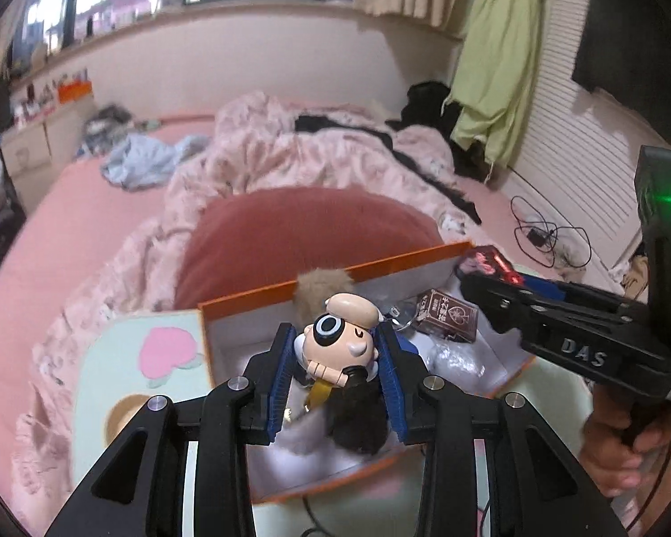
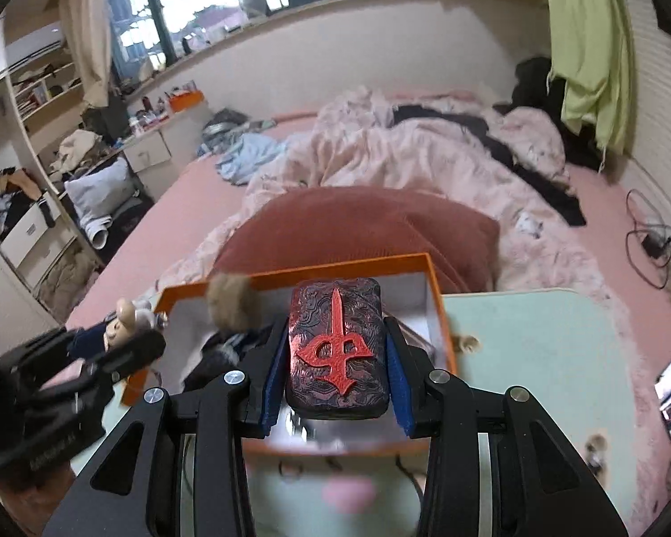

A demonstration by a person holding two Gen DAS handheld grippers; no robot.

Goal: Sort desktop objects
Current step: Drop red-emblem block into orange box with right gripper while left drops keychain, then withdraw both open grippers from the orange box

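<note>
Two grips at once: my left gripper [image 1: 337,364] clamps a cartoon figurine [image 1: 340,344] and my right gripper [image 2: 335,369] clamps a red-and-black embossed case [image 2: 335,349], both above the orange box [image 2: 438,308]. Figurine's rounded head could slip; either piece could snag box clutter.

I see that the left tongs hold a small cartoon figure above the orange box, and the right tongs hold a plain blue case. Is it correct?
Not fully. The right wrist view shows the right tongs holding a dark case with a raised red symbol, not a plain blue one; only the pads are blue. The left tongs do hold the cartoon figure above the orange box.
</note>
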